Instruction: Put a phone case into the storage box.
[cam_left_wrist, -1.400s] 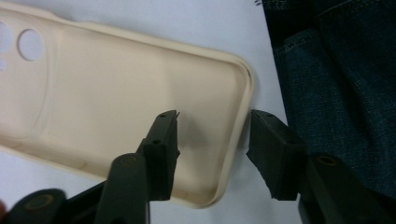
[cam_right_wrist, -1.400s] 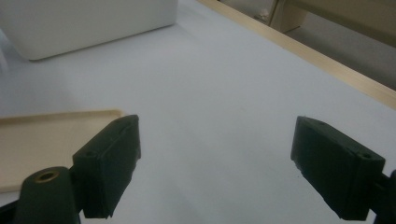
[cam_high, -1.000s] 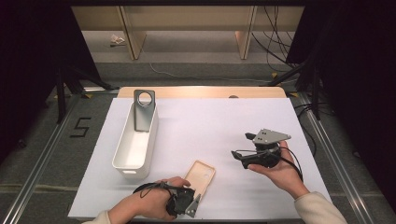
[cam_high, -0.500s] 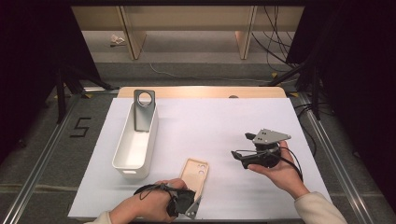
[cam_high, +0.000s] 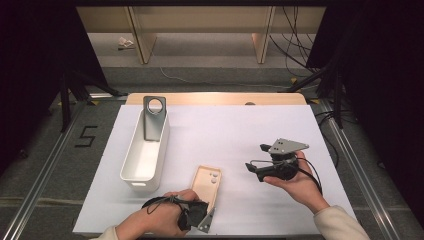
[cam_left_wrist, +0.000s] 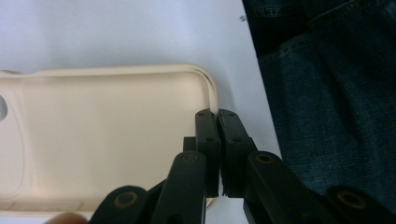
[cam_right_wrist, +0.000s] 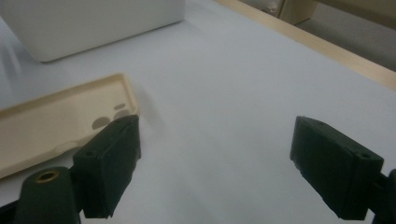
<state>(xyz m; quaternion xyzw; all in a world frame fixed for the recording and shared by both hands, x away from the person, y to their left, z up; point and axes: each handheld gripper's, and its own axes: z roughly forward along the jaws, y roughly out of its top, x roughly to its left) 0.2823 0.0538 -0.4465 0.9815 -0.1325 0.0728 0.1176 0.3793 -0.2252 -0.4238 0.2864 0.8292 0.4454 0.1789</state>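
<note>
My left gripper (cam_left_wrist: 218, 122): jaws pinched shut on the near rim of the cream case (cam_left_wrist: 107, 135), low centre of the high view. Case lies open side up on the white sheet (cam_high: 240, 130), camera cut-outs at its far end. Holding the rim, I judge, gives purchase on a thin flat shell that offers nothing else to grab.

My right gripper (cam_right_wrist: 215, 163): jaws wide apart, nothing between them, held above the sheet at centre right, aimed at the case, likely ready to take its far end.

White bin (cam_high: 145, 155) at left centre, a grey bracket (cam_high: 153, 117) standing in its far end. Probable destination; unconfirmed.
</note>
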